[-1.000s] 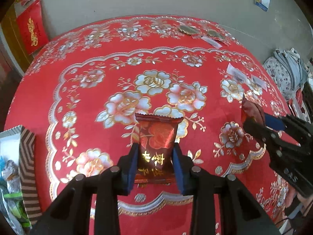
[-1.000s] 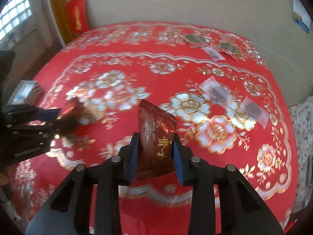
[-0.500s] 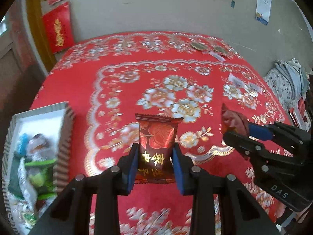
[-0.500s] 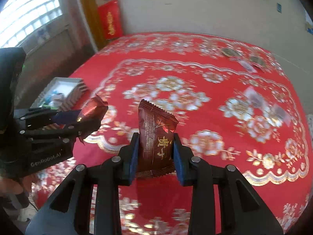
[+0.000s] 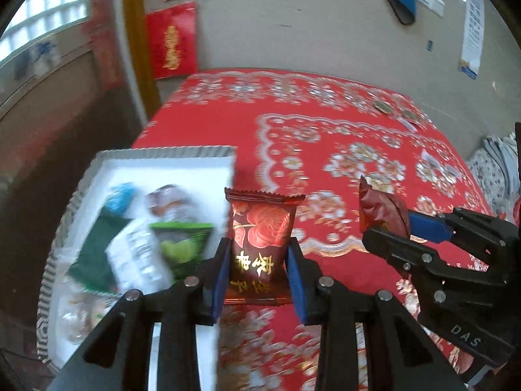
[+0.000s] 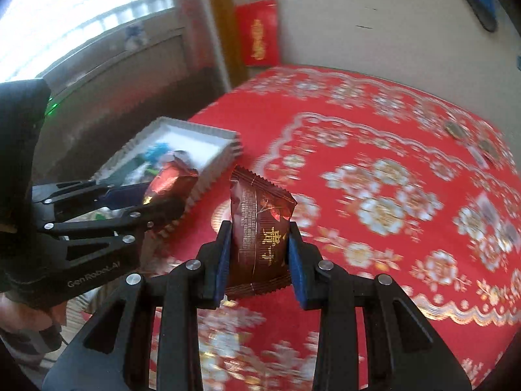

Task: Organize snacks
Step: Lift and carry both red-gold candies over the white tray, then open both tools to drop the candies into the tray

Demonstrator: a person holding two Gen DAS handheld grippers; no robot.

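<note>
Each gripper pinches a dark red snack packet, the left gripper (image 5: 257, 280) its packet (image 5: 260, 238) beside the white box (image 5: 162, 159), the right gripper (image 6: 257, 260) its own (image 6: 260, 228) just behind, so a hurried release could drop either onto the tablecloth (image 5: 342, 150).

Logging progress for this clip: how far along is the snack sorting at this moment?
Partway. The white tray already holds several packets. In hand: the left gripper and the right gripper each clamp a dark red snack packet, lifted beside the tray. Left: dropping both in, plus small items on the far tablecloth.
</note>
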